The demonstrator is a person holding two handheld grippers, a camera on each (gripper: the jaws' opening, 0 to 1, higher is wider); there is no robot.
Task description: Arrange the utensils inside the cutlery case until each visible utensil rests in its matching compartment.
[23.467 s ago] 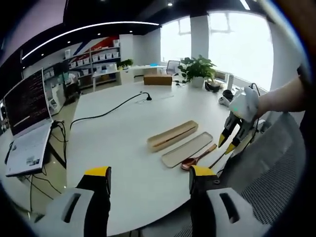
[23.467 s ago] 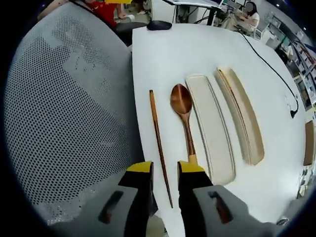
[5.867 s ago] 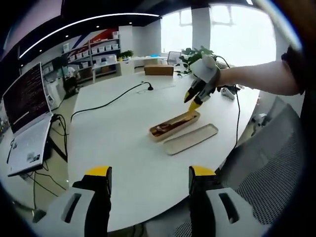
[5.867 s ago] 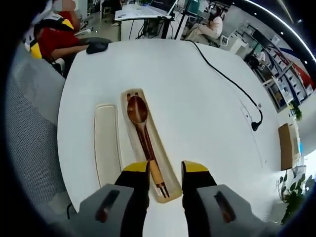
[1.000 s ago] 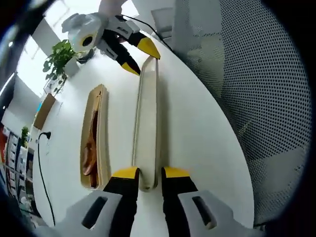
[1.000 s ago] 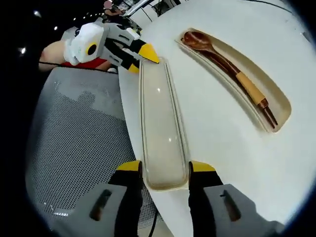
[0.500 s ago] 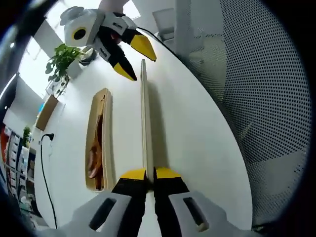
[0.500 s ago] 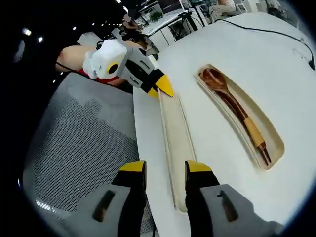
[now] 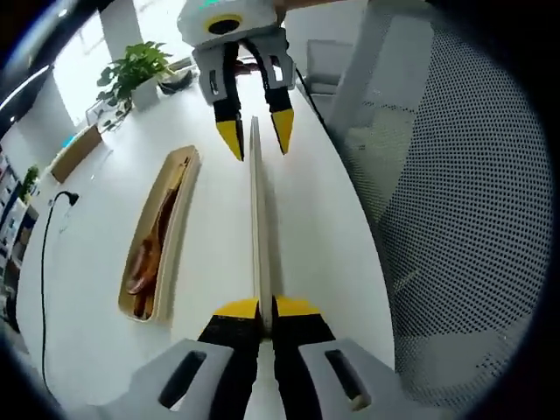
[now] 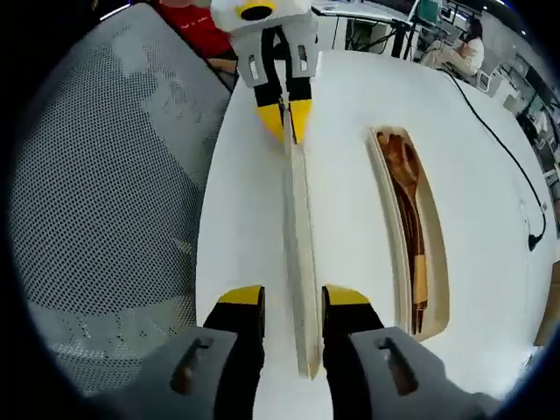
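A long beige case lid [image 9: 256, 219] stands on its thin edge over the white table. My left gripper [image 9: 266, 306] is shut on its near end. At the lid's far end, my right gripper [image 9: 255, 144] is open, one jaw on either side of the edge. In the right gripper view, the lid [image 10: 297, 227] runs from my open right gripper [image 10: 293, 299] up to the left gripper [image 10: 286, 122]. The beige case base [image 10: 376, 201] lies beside it, holding a brown wooden spoon [image 10: 402, 166] and dark chopsticks [image 10: 415, 322]. The base [image 9: 178, 241] with the spoon [image 9: 157, 232] lies left of the lid.
A grey mesh chair [image 9: 455, 219] stands close against the table edge [image 10: 206, 227]. A black cable [image 10: 507, 166] crosses the table past the case. A potted plant [image 9: 140, 66] and a cardboard box [image 9: 74, 149] sit at the far side. A person in red [image 10: 197, 26] sits beyond.
The lid lay flat a second ago; my left gripper has shut on its end and it now stands on edge. My right gripper has come to straddle the other end.
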